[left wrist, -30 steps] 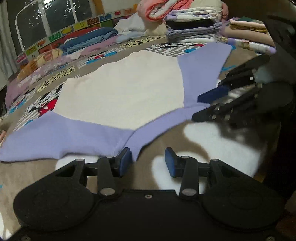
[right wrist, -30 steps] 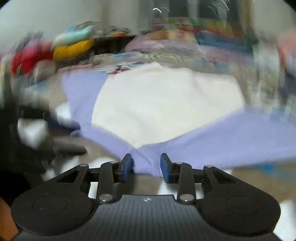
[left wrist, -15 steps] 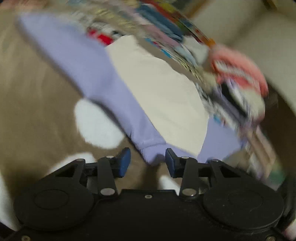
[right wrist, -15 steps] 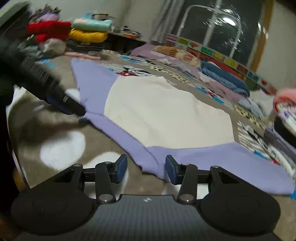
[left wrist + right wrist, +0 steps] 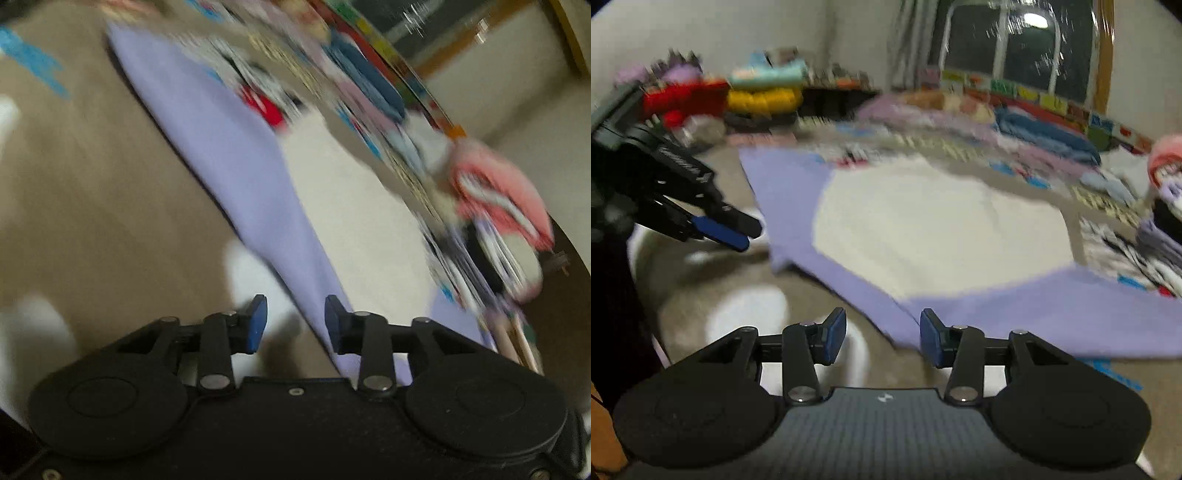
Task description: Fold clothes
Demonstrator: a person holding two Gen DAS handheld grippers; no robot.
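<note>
Both tongs, left tongs and right tongs, have swung down to the near edge of the lilac-and-cream top spread flat on the bed, jaws apart, seemingly poised to pinch it.

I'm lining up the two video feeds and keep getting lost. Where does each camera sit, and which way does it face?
Left wrist: on the left tongs, tilted, looking along the shirt's lilac sleeve toward a blurred stack of folded clothes; only its own open fingers show.
Right wrist: on the right tongs, facing over the cream-and-lilac shirt toward the window; its open fingers show, plus the left tongs at left.
Shared: the shirt, the brown blanket and the left tongs.
</note>
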